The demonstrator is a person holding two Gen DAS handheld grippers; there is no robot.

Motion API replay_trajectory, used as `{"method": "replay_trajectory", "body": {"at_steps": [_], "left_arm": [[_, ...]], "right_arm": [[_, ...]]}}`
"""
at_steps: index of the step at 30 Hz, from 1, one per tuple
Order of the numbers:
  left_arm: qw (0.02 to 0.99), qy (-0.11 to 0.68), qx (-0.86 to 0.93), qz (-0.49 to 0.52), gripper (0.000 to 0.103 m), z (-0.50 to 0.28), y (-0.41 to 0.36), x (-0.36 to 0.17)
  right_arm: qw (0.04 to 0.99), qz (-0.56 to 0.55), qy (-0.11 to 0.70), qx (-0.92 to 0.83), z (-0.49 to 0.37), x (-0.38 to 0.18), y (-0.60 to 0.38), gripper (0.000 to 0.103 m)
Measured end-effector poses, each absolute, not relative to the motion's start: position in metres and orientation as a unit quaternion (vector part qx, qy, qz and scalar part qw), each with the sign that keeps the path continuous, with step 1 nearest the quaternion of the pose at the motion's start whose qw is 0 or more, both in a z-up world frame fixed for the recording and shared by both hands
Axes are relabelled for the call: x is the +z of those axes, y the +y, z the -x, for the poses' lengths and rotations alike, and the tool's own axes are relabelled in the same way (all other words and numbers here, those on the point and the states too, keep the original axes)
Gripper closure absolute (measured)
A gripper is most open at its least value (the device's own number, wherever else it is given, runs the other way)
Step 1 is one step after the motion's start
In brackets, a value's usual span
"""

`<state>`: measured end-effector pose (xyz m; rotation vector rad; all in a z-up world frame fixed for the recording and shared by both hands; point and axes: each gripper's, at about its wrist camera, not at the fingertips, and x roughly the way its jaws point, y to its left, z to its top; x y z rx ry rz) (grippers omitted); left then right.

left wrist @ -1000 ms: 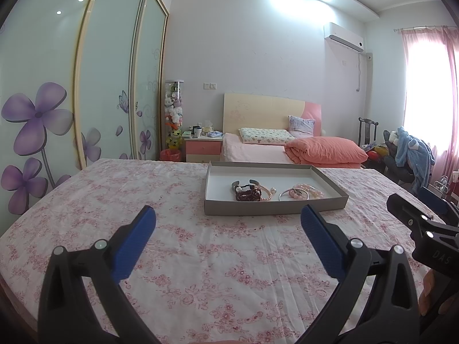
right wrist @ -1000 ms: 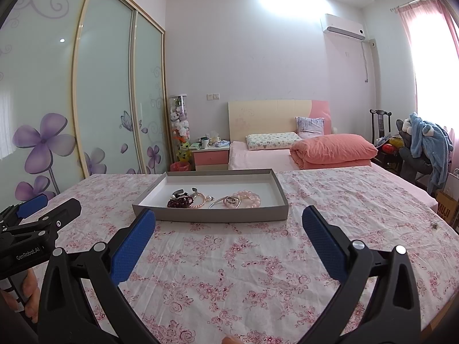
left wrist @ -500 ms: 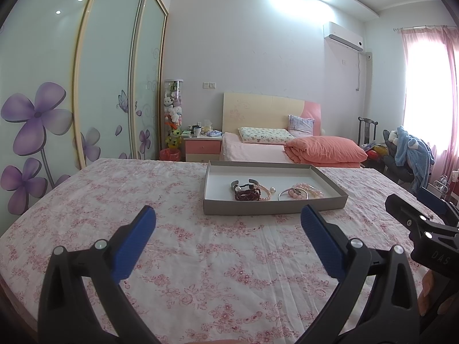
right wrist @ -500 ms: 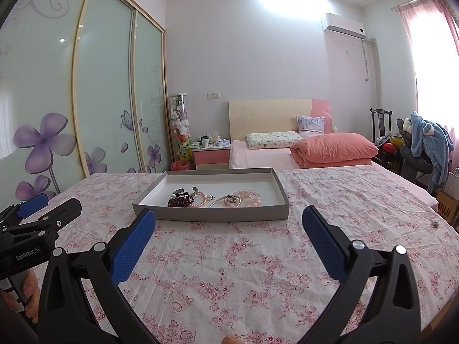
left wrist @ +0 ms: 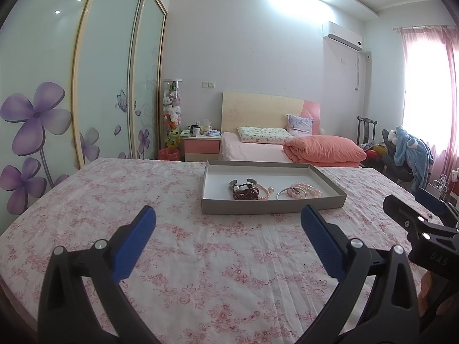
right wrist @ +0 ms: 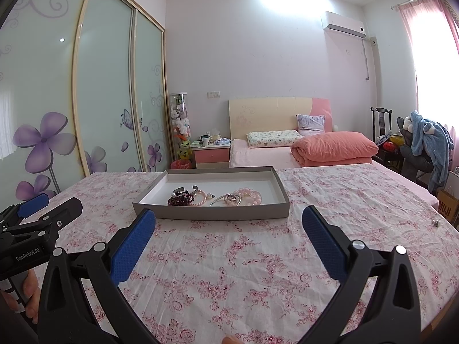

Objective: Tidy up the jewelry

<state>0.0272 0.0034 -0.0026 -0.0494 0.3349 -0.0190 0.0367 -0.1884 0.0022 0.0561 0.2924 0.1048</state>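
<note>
A shallow grey tray (left wrist: 272, 207) (right wrist: 212, 212) sits on the floral tablecloth ahead of both grippers. In it lie a dark red bead bracelet (left wrist: 245, 194) (right wrist: 180, 199), a silver cuff (left wrist: 242, 183), a pink pearl bracelet (left wrist: 264, 192) (right wrist: 200, 197), a silver bangle with a ring (left wrist: 292, 193) (right wrist: 229, 198) and a pink bead bracelet (left wrist: 308, 188) (right wrist: 249, 195). My left gripper (left wrist: 228, 238) is open and empty, short of the tray. My right gripper (right wrist: 229, 238) is open and empty, just short of the tray's near wall.
The table's floral cloth (left wrist: 200, 258) spreads wide around the tray. A small metal object (right wrist: 436, 223) lies near the table's right edge. A bed (left wrist: 287, 149), a nightstand (left wrist: 200, 144) and a chair with clothes (right wrist: 424, 146) stand behind. Sliding wardrobe doors (left wrist: 86, 86) line the left.
Both grippers have barely drifted; the tray and jewelry lie as before. Both stay open.
</note>
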Motion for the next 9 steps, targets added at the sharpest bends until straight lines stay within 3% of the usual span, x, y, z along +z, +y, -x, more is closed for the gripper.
{"method": "replay_trajectory", "body": {"at_steps": [9], "left_arm": [[0.985, 0.17, -0.013, 0.026, 0.004, -0.0256, -0.0027, -0.0046]], "right_arm": [[0.987, -0.028, 0.146, 0.052, -0.036, 0.002, -0.1879, 0.002]]}}
